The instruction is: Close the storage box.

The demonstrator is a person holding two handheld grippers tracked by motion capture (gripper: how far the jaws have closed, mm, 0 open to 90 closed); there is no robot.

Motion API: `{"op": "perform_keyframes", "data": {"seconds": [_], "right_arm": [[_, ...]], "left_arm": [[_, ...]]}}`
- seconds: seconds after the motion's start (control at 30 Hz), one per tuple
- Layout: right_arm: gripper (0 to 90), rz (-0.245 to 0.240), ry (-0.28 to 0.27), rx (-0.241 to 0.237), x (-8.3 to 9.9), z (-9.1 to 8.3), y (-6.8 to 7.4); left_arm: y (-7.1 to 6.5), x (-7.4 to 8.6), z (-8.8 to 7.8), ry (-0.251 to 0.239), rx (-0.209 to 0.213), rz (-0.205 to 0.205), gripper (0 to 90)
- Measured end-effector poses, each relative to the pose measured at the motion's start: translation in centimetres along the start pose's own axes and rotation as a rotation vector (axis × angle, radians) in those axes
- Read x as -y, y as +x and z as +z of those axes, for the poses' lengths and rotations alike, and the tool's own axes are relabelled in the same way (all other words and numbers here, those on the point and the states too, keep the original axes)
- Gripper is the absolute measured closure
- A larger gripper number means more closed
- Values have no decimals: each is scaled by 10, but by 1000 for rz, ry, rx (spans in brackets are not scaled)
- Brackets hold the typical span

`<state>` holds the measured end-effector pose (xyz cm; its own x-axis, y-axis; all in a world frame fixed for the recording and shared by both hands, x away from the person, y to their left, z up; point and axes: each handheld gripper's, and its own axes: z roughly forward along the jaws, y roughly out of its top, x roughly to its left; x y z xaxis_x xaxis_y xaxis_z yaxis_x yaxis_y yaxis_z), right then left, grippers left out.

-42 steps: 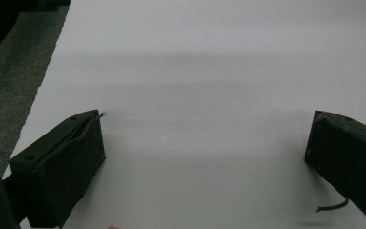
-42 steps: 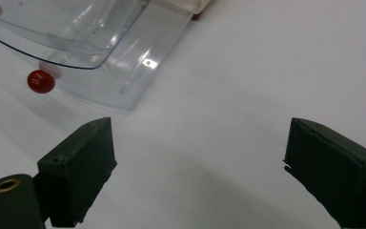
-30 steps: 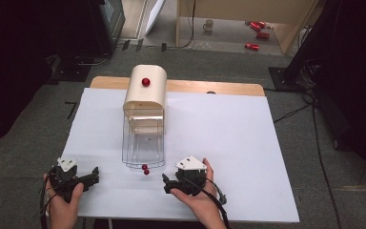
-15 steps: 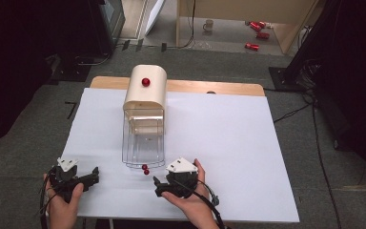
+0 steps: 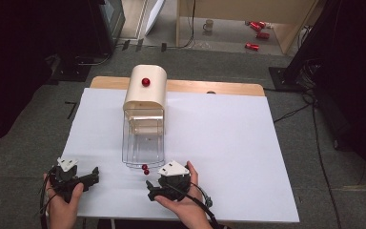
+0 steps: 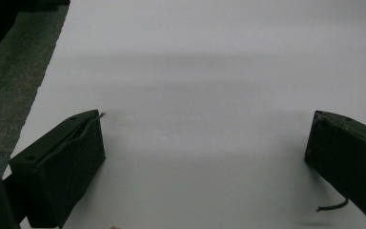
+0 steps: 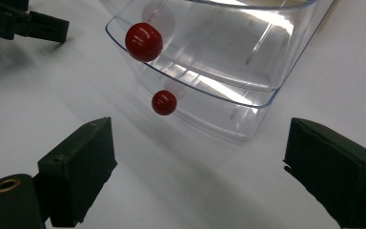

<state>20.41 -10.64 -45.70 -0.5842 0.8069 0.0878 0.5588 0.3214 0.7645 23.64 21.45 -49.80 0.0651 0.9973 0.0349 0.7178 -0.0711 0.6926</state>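
High view: drawers' clear walls perhaps indistinct

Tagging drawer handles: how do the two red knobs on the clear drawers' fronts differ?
In the right gripper view the upper knob looks larger and sits on the upper drawer front; the lower knob looks smaller and sits on the lower drawer front. The lower knob is nearer the open right gripper; the upper knob is farther from it. Both are glossy red balls, both untouched.
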Motion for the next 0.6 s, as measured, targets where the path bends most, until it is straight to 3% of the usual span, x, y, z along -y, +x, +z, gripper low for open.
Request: {"op": "perform_keyframes", "data": {"seconds": [0.6], "right_arm": [[97,7,-9,-20,0,1,16]], "left_arm": [[0,0,0,1,0,1,0]]}}
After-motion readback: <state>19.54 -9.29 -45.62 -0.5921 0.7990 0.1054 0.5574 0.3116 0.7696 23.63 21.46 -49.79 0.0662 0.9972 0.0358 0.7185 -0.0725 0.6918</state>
